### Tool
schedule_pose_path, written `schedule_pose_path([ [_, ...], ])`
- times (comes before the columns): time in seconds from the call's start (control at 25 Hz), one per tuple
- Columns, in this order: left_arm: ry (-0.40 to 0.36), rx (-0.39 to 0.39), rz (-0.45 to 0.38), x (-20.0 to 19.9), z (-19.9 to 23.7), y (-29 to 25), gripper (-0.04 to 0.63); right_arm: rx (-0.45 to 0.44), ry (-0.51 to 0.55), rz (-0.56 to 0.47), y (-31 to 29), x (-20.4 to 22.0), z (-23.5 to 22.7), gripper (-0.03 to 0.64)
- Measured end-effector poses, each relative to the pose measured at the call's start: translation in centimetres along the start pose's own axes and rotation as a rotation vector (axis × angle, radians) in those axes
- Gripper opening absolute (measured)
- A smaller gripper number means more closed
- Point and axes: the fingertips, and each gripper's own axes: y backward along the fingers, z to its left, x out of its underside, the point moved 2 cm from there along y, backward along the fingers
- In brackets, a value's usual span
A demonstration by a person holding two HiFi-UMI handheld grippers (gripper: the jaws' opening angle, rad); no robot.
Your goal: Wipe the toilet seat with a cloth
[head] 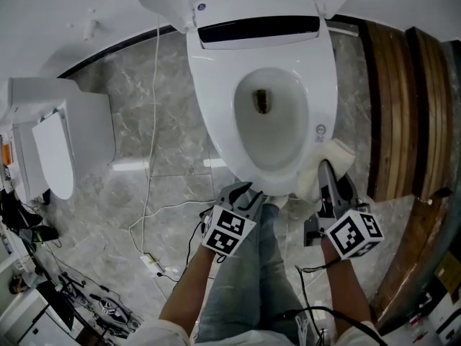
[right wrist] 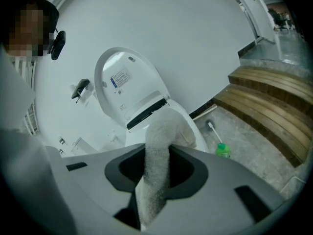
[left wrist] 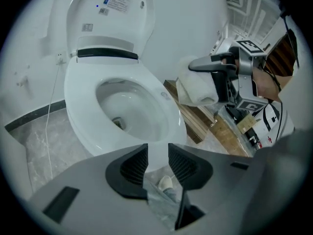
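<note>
The white toilet seat (head: 216, 107) lies down around the bowl, and the lid (right wrist: 122, 82) stands raised behind it. My right gripper (head: 325, 175) is shut on a cream cloth (head: 333, 157), held by the seat's front right edge. In the right gripper view the cloth (right wrist: 159, 146) fills the gap between the jaws and hangs forward over the seat. My left gripper (head: 245, 193) hovers just before the seat's front rim. Its jaws (left wrist: 157, 163) stand apart with nothing between them. The left gripper view also shows the cloth (left wrist: 193, 87) bunched in the right gripper (left wrist: 217, 77) above the seat's right side.
Wooden steps (head: 403, 107) run along the right of the toilet. A white bin (head: 54, 150) stands at the left. A thin cable (head: 148, 193) trails over the marble floor to a power strip (head: 151, 264). A green toilet brush (right wrist: 222, 150) lies beside the bowl. The person's legs (head: 252, 280) are below.
</note>
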Motion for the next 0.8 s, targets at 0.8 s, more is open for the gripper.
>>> schedule_pose_path([
  [0.8,0.063,-0.161,-0.298,-22.3,9.5,2.6,0.011,0.076,-0.031,-0.055,-10.6,-10.4,1.8,0.1],
])
